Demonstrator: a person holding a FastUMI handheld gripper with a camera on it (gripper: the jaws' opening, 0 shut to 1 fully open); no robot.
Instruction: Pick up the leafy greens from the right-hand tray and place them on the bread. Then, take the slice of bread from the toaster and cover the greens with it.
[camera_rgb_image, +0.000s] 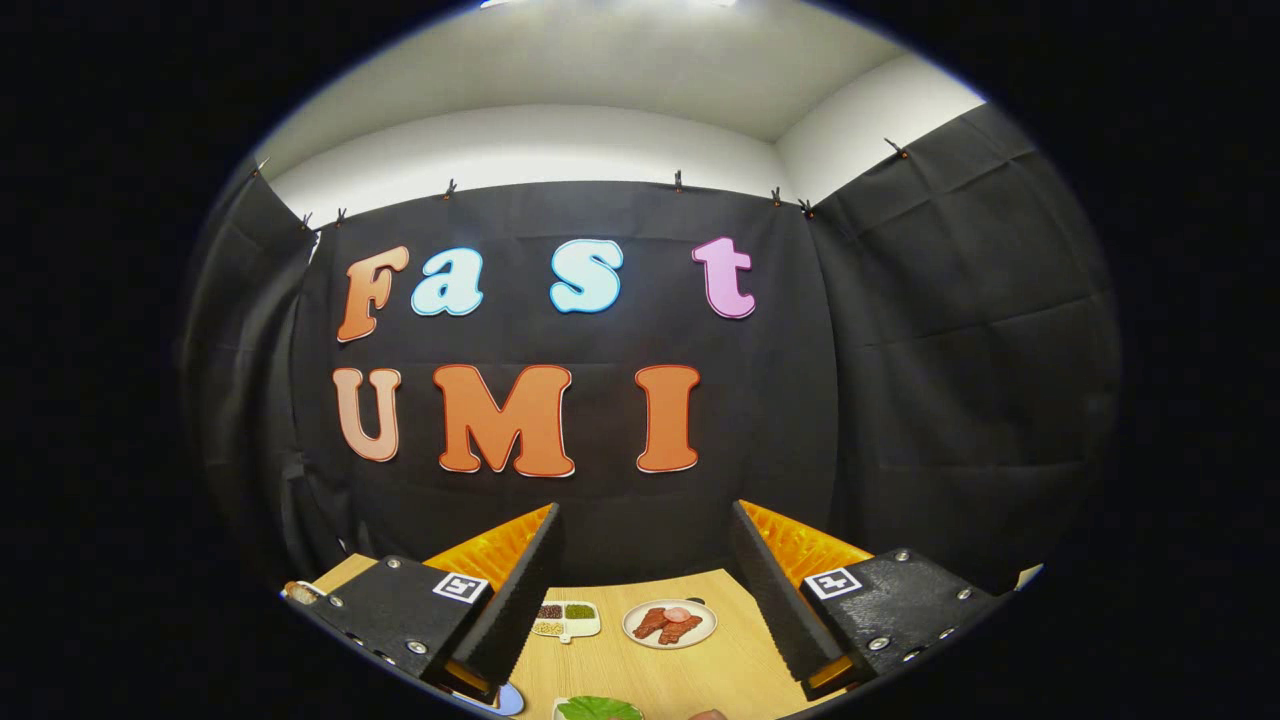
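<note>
I am holding my tongs (645, 590) released and empty above the counter (700, 670), approaching the leafy greens (598, 709) at bottom centre of frame; next I judge a descent onto them.

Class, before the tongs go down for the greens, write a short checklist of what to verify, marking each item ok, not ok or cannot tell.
1. Tongs open, nothing held: ok.
2. Greens between the fingers, close below: ok.
3. Tongs already down at the greens: not ok, held high and level.
4. Meat plate and divided dish clear of the path, farther on the table: ok.
5. Bread position: cannot tell.
6. Toaster slice ready: cannot tell.
</note>
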